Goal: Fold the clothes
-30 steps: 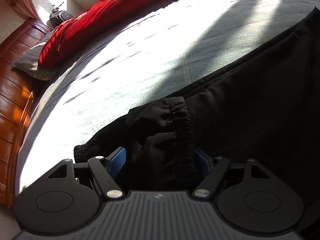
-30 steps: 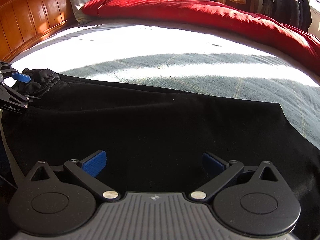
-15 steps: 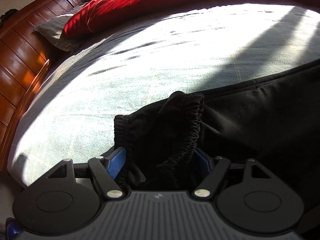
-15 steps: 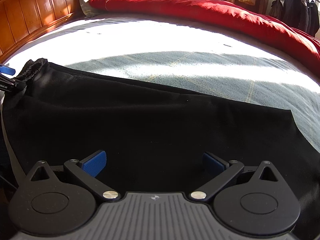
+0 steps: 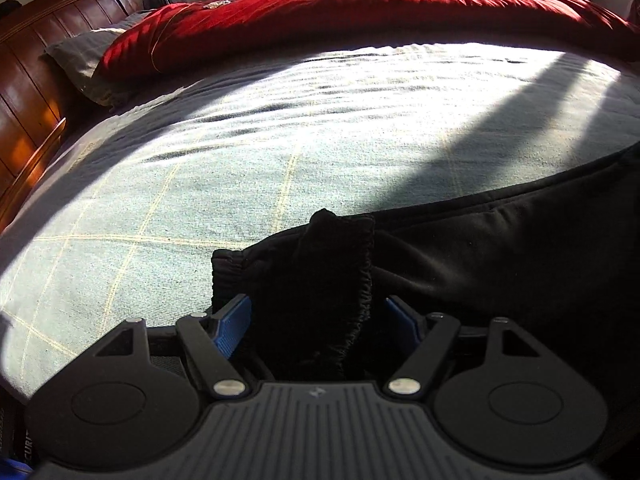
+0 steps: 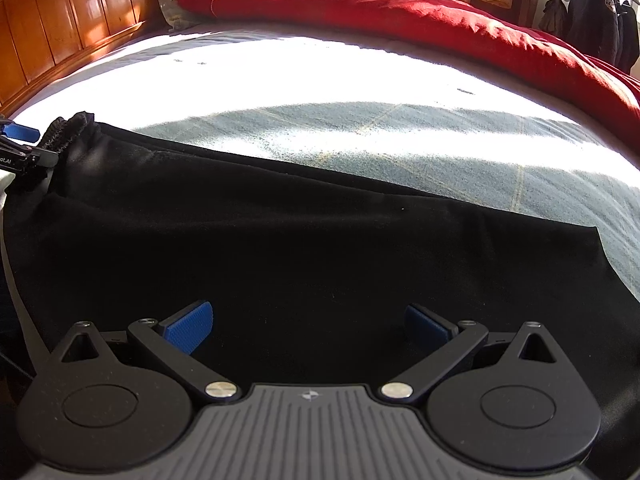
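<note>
A black garment (image 6: 280, 240) lies spread across the near side of the bed. Its gathered elastic waistband (image 5: 332, 264) stands bunched up between the blue pads of my left gripper (image 5: 316, 320), which is shut on that wad with the jaws still fairly wide. In the right wrist view that waistband (image 6: 68, 128) sits at the far left, beside one left fingertip (image 6: 22, 133). My right gripper (image 6: 308, 324) hovers low over the flat middle of the cloth, open, with nothing pinched between its pads.
The pale checked bedsheet (image 5: 280, 132) stretches beyond the garment, half in bright sun. A red duvet (image 6: 400, 12) runs along the far side, with a grey pillow (image 5: 80, 60) and a wooden headboard (image 6: 60, 28) at the left. Clothes hang on a rack (image 6: 592, 20).
My left gripper has swung and rolled level, carrying the bunched waistband with it. In the right wrist view the garment's left end has been drawn out toward the left edge.
</note>
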Demonstrator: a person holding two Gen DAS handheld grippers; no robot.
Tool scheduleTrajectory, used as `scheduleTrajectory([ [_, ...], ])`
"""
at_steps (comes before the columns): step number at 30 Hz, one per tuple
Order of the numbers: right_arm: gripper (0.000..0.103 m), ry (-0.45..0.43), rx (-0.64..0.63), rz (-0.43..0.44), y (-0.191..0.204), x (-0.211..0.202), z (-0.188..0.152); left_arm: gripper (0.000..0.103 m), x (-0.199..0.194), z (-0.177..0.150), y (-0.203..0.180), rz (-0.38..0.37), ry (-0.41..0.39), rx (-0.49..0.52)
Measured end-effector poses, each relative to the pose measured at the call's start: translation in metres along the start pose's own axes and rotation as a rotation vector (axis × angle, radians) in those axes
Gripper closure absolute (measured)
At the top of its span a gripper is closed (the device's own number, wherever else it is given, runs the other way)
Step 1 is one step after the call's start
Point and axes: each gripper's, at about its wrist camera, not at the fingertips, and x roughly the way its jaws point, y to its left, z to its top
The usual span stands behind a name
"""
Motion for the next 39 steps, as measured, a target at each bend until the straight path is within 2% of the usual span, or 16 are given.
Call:
scheduleTrajectory([
  [3,0.0,0.003,-0.009,0.0,0.006,0.003,0.004,0.028,0.005,0.001,0.004,-0.003,-0.01,0.003],
  [6,0.0,0.006,-0.018,-0.004,0.013,0.003,0.005,0.029,0.002,0.0,0.02,0.01,-0.012,-0.061],
  [8,0.0,0.011,-0.015,-0.005,0.014,0.003,0.005,0.034,-0.007,0.001,0.023,-0.044,-0.054,-0.065],
  [10,0.0,0.016,-0.013,-0.007,0.016,0.006,0.007,0.034,-0.012,0.004,0.019,-0.121,-0.09,-0.052],
  [13,0.0,0.016,-0.015,-0.007,0.022,0.009,0.01,0.033,0.002,0.007,0.013,-0.141,-0.068,-0.016],
  [14,0.0,0.015,-0.016,-0.006,0.024,0.01,0.011,0.04,0.008,0.007,0.011,-0.127,-0.063,0.006],
  [15,0.0,0.013,-0.019,-0.004,0.026,0.01,0.012,0.055,0.013,0.006,0.01,-0.12,-0.056,0.025],
  [17,0.0,0.012,-0.023,-0.003,0.031,0.009,0.012,0.078,0.018,0.005,0.016,-0.12,-0.048,0.004],
  [22,0.0,0.002,-0.008,-0.014,0.034,0.006,0.014,0.09,0.002,0.003,0.035,-0.122,-0.122,-0.058],
  [24,0.0,-0.001,0.005,-0.024,0.032,0.007,0.017,0.091,-0.011,0.006,0.047,-0.115,-0.177,-0.107],
  [27,0.0,-0.009,0.019,-0.032,0.032,0.007,0.021,0.091,-0.018,0.006,0.064,-0.12,-0.211,-0.171],
  [32,0.0,-0.01,0.004,-0.034,0.036,0.009,0.027,0.085,0.006,-0.003,0.066,-0.188,-0.116,-0.185],
  [36,0.0,-0.017,-0.006,-0.038,0.039,0.007,0.03,0.071,0.0,-0.008,0.067,-0.185,-0.136,-0.207],
  [39,0.0,-0.031,-0.013,-0.029,0.04,0.005,0.034,0.061,-0.017,-0.005,0.075,-0.168,-0.191,-0.231],
])
